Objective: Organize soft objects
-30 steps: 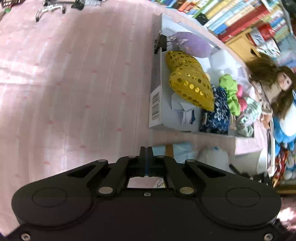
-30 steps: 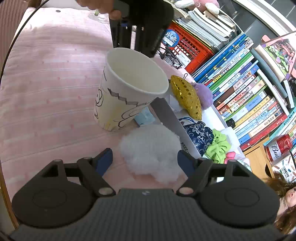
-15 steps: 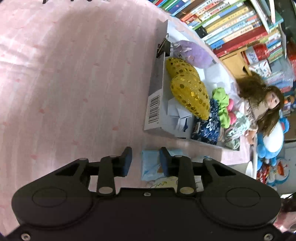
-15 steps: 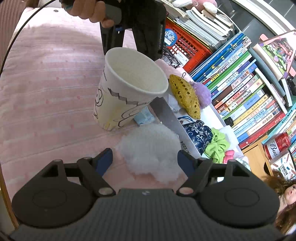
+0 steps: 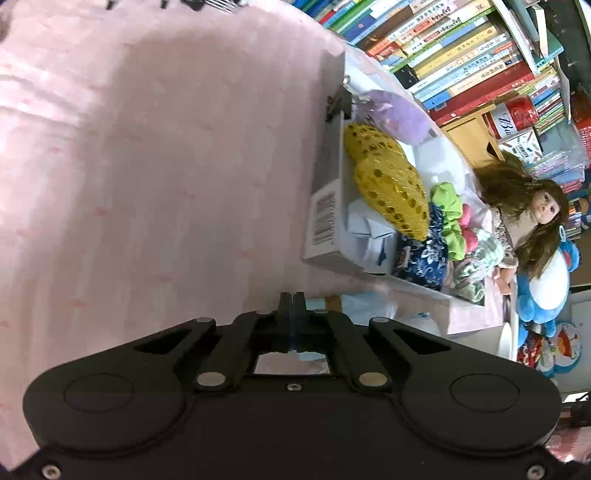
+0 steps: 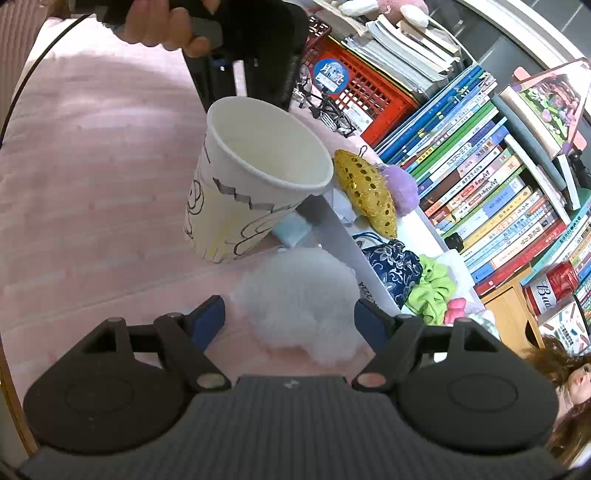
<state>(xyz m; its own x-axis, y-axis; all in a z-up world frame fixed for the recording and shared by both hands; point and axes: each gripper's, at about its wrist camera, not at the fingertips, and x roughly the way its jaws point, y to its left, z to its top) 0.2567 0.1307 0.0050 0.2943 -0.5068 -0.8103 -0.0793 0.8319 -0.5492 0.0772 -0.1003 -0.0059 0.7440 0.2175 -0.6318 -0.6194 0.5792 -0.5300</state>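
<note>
Partly done, judging by the layout. Already tucked in the white box (image 5: pixel 325 206): gold sequin pouch (image 5: pixel 391 192), purple puff (image 5: pixel 399 110), blue flowered pouch (image 5: pixel 421 258), green scrunchie (image 5: pixel 448 214). Still out on the pink surface (image 5: pixel 147 184): white fluff (image 6: pixel 299 295), just beside the box's near wall and in front of the paper cup (image 6: pixel 240 206); also a pale blue packet (image 6: pixel 293 229), wedged between cup and box. Both probably left to put away.

Right tongs (image 6: pixel 290 317) spread wide, one pad on each side of the fluff, not visibly pressing it. Ready to close, it seems, but no grip yet.

Left tongs (image 5: pixel 291 306) shut tight, nothing visible between the jaws. Half a second back, parted over the pale blue packet; since then closing to full contact without catching it, as far as can be seen.

Otherwise little change: fluff, cup and box as before in the right view, with the person's hand (image 6: pixel 162 29) now larger and lower behind the cup.
</note>
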